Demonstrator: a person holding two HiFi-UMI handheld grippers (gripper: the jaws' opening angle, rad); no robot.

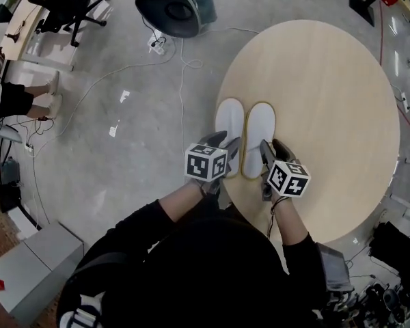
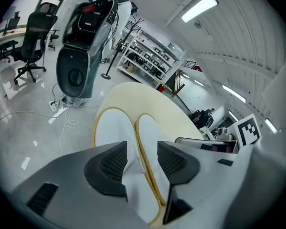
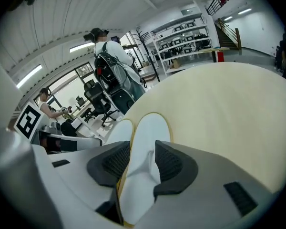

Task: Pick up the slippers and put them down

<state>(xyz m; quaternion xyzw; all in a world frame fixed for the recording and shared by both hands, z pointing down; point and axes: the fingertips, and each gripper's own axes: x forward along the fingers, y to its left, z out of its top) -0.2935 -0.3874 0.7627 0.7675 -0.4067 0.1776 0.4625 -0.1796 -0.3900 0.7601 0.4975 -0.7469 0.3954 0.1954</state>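
Two white slippers with yellow-edged soles lie side by side, soles up, on the round pale wooden table (image 1: 328,101). The left slipper (image 1: 229,123) has its near end between the jaws of my left gripper (image 1: 225,146). In the left gripper view that gripper (image 2: 138,159) stands open, with gaps between its pads and the left slipper (image 2: 113,130). The right slipper (image 1: 260,130) lies under my right gripper (image 1: 273,150). In the right gripper view the right gripper (image 3: 143,159) is open around the right slipper (image 3: 150,132), its white fabric puckered between the pads.
The slippers sit near the table's left edge (image 1: 222,87). On the concrete floor to the left run cables (image 1: 181,67). A dark rounded bag (image 1: 171,9) and an office chair (image 1: 65,9) stand beyond. A seated person's legs (image 1: 27,101) show at far left.
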